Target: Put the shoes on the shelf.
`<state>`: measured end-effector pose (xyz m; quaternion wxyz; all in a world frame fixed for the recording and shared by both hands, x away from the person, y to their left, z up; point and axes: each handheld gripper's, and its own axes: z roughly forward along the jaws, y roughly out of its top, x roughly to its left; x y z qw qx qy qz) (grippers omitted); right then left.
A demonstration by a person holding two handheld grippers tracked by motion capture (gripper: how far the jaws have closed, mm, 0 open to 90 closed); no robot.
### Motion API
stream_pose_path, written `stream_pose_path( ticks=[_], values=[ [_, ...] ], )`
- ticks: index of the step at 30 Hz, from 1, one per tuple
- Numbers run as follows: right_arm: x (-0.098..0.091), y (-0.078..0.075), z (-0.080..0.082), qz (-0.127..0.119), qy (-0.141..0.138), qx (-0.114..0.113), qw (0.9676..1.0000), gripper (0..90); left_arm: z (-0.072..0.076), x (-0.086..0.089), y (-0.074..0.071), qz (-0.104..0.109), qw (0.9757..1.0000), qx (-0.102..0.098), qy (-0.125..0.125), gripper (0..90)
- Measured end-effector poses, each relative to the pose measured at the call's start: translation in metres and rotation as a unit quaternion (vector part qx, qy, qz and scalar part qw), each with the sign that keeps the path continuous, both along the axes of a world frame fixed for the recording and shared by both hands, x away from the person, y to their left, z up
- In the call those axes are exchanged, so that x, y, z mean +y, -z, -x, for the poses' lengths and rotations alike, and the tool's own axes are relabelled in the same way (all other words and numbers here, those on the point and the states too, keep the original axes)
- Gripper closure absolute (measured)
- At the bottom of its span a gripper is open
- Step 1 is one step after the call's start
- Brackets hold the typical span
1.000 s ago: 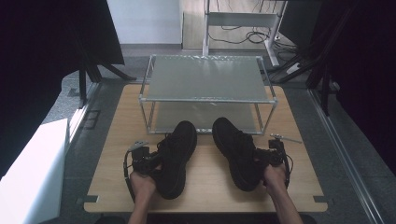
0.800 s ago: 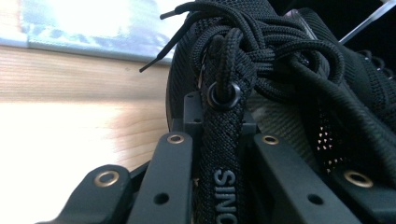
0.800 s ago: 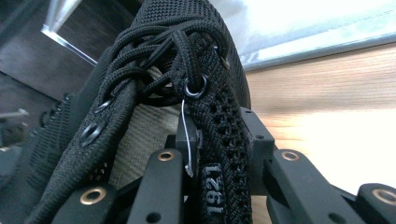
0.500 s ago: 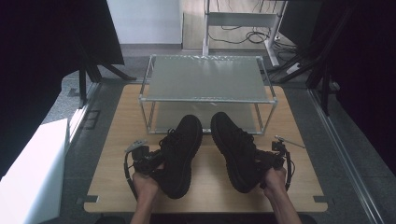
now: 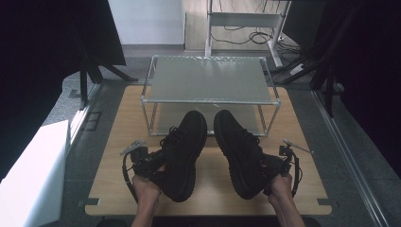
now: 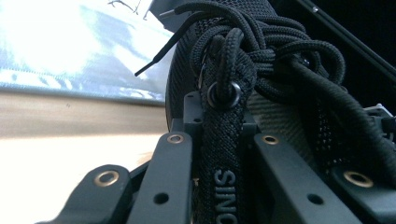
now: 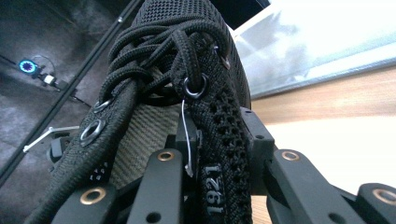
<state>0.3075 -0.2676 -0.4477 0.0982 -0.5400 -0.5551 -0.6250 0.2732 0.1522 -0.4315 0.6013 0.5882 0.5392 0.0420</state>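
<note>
room: grey floor all round, dark curtains at both sides, a white desk frame with loose cables at the far end. surface: a light wooden table carrying a two-tier rack with frosted shelves at its far half. two black lace-up shoes sit on the near half, in front of the rack, close together but apart. left shoe: long axis runs away from the person, toe just under the rack's front edge, leaning slightly right. right shoe: long axis likewise, toe toward the rack, leaning slightly left. left gripper, held in the left hand, is at the shoe's outer collar; in the left gripper view its jaws stand either side of the collar edge, closed onto it, laces above. right gripper, held in the right hand, is at the right shoe's outer collar; in the right gripper view its jaws pinch the eyelet edge marked 1921.
</note>
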Motion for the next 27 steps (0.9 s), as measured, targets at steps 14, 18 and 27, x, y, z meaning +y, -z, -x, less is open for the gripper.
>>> stream_pose_path(
  ticks=[14, 18, 27],
  values=[
    [0.013, -0.039, -0.003, -0.037, 0.014, -0.009, 0.9992, 73.9, -0.003, -0.006, -0.026, 0.027, 0.9994, -0.019, -0.013, 81.6],
    [0.016, -0.049, -0.006, -0.041, 0.017, -0.014, 0.9989, 73.8, -0.007, -0.007, -0.035, 0.031, 0.9991, -0.023, -0.015, 81.6],
    [0.022, -0.073, -0.021, -0.044, 0.032, -0.021, 0.9983, 73.7, -0.027, -0.014, -0.054, 0.047, 0.9983, -0.024, -0.024, 81.6]
  ],
)
